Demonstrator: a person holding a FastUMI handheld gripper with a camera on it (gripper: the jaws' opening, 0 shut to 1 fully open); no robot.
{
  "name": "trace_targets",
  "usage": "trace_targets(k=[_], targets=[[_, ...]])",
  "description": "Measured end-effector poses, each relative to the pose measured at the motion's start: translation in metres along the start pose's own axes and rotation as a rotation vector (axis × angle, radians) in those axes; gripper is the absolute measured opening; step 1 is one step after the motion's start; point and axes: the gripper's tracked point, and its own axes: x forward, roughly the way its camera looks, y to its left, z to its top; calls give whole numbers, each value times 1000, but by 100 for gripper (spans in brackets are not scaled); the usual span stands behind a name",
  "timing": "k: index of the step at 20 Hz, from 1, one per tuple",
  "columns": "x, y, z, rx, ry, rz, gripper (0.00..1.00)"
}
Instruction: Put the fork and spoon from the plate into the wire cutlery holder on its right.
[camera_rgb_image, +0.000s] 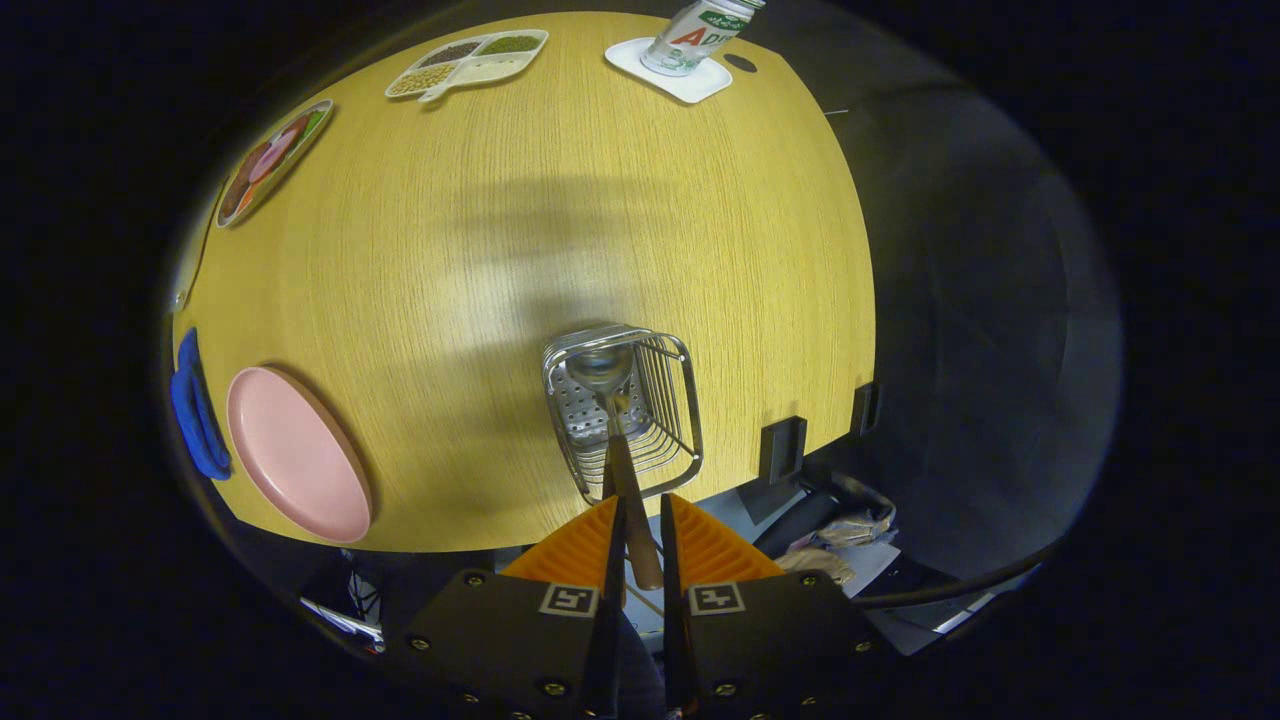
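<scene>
My gripper (638, 506) is shut on the brown handle of a spoon (603, 366). I look down on the table from above. The spoon's metal bowl hangs inside the open top of the wire cutlery holder (680, 400), which stands near the table's front edge just beyond my fingers. A second dark strip runs beside the handle; I cannot tell whether it is the fork. Left of the holder lies the pink plate (295, 455), with nothing on it.
A blue object (195, 405) lies just left of the plate at the table's edge. Far across the wooden table (620, 200) are a divided tray of beans (467, 62), a can on a white coaster (690, 35) and a patterned dish (270, 160).
</scene>
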Motion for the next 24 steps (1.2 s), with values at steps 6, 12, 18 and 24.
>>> trace_targets(k=[6, 12, 18, 24], targets=[[0, 6, 6, 9, -35, 42, 89], [-4, 12, 14, 13, -81, 71, 97], [-13, 12, 36, 69, -249, 99, 97], [-52, 4, 71, 176, -575, 129, 97]])
